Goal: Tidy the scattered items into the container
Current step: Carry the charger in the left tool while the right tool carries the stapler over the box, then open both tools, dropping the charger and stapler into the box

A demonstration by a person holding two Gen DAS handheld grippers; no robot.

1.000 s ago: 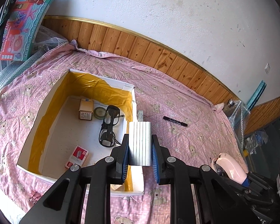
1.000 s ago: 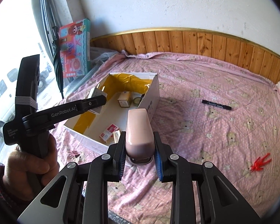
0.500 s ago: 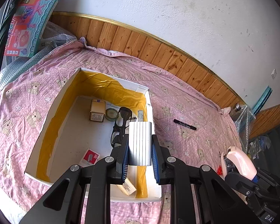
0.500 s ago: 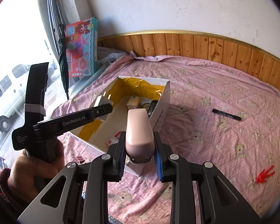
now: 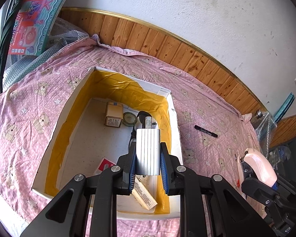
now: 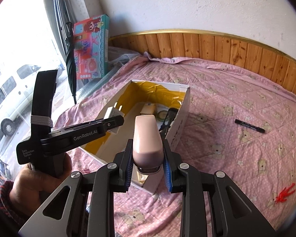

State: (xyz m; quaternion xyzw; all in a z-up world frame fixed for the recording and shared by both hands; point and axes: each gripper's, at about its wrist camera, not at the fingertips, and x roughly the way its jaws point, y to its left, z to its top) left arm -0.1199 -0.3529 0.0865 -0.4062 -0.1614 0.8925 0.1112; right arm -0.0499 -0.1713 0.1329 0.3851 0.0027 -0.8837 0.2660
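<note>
Left gripper (image 5: 148,175) clamped on a white charger (image 5: 148,151), prongs pointing forward, away from the camera. In the left wrist view the charger hangs over the open box (image 5: 175,130), over its near-right part, just inside the right wall. The right wrist view confirms it: charger (image 6: 112,114) above the box's left rim (image 6: 108,106) as seen from there, clear of the floor of the box.

Right gripper (image 6: 148,175) clenched on a pink stapler (image 6: 147,140), long axis running forward along the fingers. It sits short of the box, over the bed (image 6: 227,158) at the near corner; the box lies ahead and slightly left of it.

Already in the box: a small carton (image 5: 113,116), tape roll (image 5: 129,119), glasses (image 5: 142,116), a red-and-white packet (image 5: 105,165), a flat wooden piece (image 5: 145,194). Outside on the bed: black marker (image 6: 249,128) well to the right of the box, red clip (image 6: 285,194) further right and nearer.

Judgement: the left gripper is the nearer one and is placed for release; straight down is what matters, with the right wall close beside it. The glasses lie just ahead of the drop spot, so the charger may land against them. The stapler needs a forward carry over the near rim first.
</note>
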